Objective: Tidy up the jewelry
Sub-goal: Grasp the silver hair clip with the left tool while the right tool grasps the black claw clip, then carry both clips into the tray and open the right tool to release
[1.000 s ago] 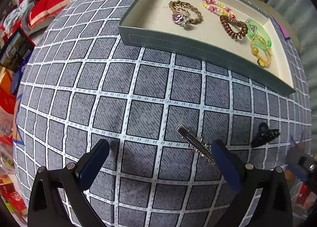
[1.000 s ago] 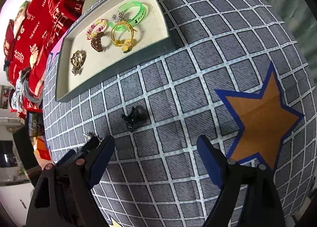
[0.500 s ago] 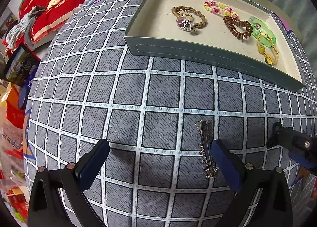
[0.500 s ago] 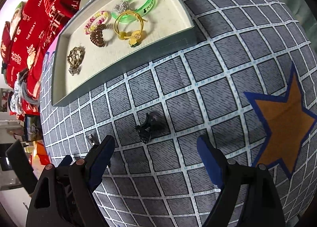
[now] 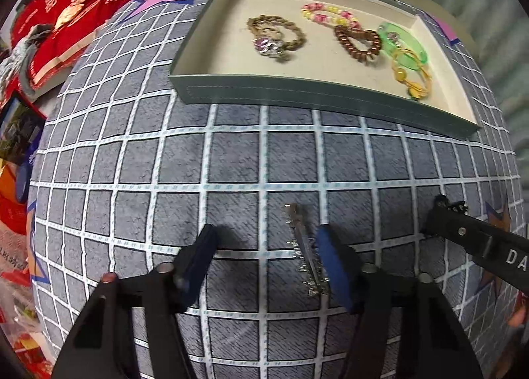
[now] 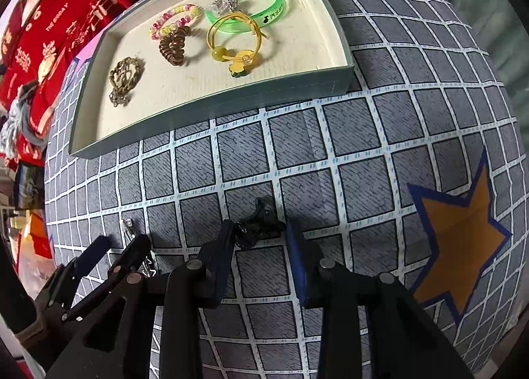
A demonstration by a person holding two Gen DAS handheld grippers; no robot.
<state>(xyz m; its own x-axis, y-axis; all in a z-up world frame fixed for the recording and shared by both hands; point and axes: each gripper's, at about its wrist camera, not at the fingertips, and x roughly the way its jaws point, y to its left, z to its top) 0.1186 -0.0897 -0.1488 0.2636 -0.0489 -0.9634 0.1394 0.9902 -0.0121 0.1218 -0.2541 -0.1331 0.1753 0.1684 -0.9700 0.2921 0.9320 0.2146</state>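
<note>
Checkered cloth — claw clip between right gripper

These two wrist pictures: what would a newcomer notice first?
First, the grey tray at the far side of the checked cloth, holding a green bangle and several bracelets. Nearer, the right claw straddles a black hair claw clip, and the left claw stands open beside a silver hair clip.

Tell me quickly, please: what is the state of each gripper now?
Left gripper: open, holding nothing; silver hair clip lies between its jaws.
Right gripper: open, jaws around black claw clip, not yet shut.
</note>
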